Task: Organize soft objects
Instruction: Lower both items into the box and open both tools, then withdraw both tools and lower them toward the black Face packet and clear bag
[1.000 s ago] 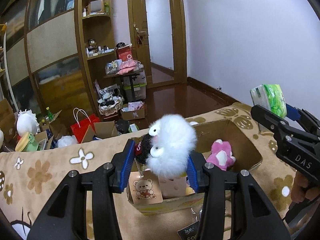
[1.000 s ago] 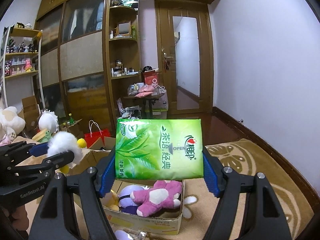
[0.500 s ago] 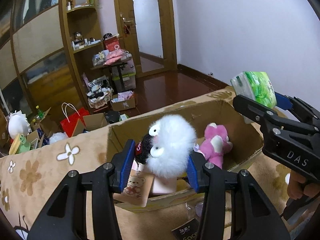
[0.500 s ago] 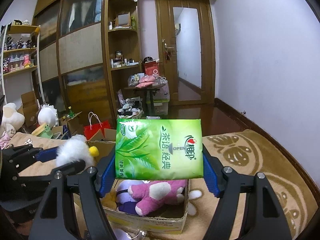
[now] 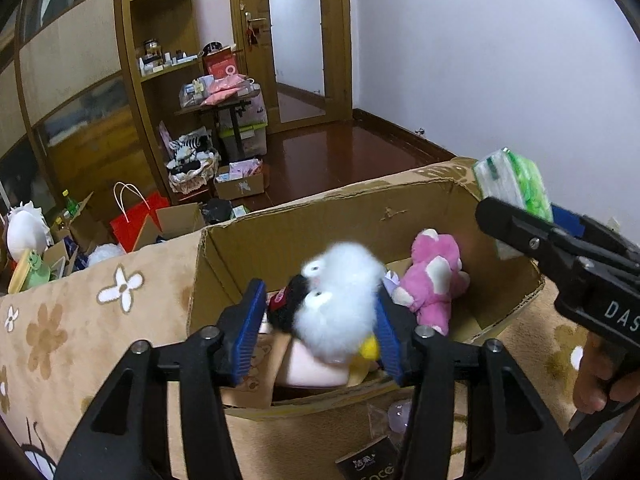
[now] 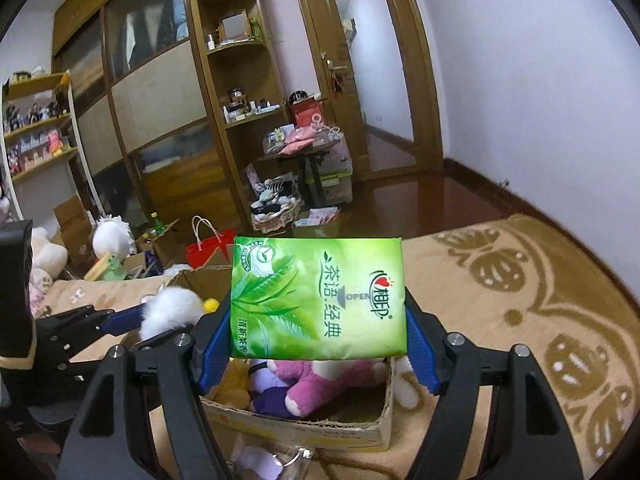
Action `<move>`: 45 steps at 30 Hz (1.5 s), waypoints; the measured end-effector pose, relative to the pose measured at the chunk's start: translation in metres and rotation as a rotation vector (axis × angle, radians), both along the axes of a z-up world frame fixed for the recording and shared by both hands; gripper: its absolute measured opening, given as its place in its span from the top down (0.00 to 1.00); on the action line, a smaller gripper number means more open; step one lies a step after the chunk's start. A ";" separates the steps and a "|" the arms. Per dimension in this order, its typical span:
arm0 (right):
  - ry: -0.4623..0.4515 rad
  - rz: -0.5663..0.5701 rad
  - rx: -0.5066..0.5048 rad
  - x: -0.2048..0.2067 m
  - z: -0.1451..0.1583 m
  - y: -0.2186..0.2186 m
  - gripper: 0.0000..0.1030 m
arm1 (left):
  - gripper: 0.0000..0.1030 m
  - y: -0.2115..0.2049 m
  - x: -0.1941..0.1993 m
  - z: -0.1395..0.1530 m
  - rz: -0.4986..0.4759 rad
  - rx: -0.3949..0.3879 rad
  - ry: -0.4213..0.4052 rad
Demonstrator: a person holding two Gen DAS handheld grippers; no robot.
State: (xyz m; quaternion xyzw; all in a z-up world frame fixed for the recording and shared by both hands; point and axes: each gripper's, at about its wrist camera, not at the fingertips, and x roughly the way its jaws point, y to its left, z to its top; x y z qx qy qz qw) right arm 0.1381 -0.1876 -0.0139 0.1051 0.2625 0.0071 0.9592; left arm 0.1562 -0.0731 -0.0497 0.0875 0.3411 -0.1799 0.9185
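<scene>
My left gripper (image 5: 320,320) is shut on a white fluffy plush toy (image 5: 340,308) and holds it over the near end of an open cardboard box (image 5: 312,216). A pink plush (image 5: 434,280) lies inside the box. My right gripper (image 6: 318,344) is shut on a green tissue pack (image 6: 318,300) and holds it above the box (image 6: 320,434). In the left wrist view the right gripper (image 5: 560,248) with the tissue pack (image 5: 516,188) is at the box's right end. In the right wrist view the left gripper (image 6: 132,320) with the white plush (image 6: 170,312) is at the left.
The box stands on a beige patterned blanket (image 5: 80,320). A small clear wrapper and a dark tag (image 5: 368,462) lie in front of the box. Beyond the bed, the floor holds a red bag (image 5: 138,216), boxes, a basket and plush toys. Wooden shelves and a door stand behind.
My left gripper has moved forward and down with the white plush, now over the box opening. The right gripper with the tissue pack has stayed above the box, drifting slightly closer.
</scene>
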 end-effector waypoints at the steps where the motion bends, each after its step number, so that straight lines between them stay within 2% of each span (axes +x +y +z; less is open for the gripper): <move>1: 0.009 0.003 0.011 0.001 -0.002 -0.001 0.25 | 0.46 0.000 -0.001 0.000 0.002 0.001 -0.004; 3: 0.021 0.005 0.027 0.003 -0.006 -0.002 0.25 | 0.42 -0.001 -0.002 -0.001 0.001 0.012 -0.006; 9: 0.054 0.021 0.052 0.008 -0.012 -0.003 0.24 | 0.21 -0.002 -0.003 -0.004 0.006 0.030 0.014; 15: 0.082 0.037 0.045 0.009 -0.016 0.001 0.23 | 0.16 -0.002 -0.008 -0.006 0.023 0.076 0.015; 19: 0.080 0.042 0.041 0.009 -0.014 0.002 0.17 | 0.09 0.001 -0.013 -0.004 0.031 0.080 0.004; 27: 0.067 0.034 0.026 -0.003 -0.004 0.005 0.01 | 0.08 0.010 -0.026 -0.002 0.062 0.059 0.043; 38: 0.069 0.037 0.001 -0.029 0.009 0.015 0.00 | 0.07 0.029 -0.051 0.007 0.114 0.035 0.130; 45: 0.092 0.079 -0.055 -0.043 0.013 0.024 0.00 | 0.07 0.030 -0.069 0.009 0.101 0.066 0.147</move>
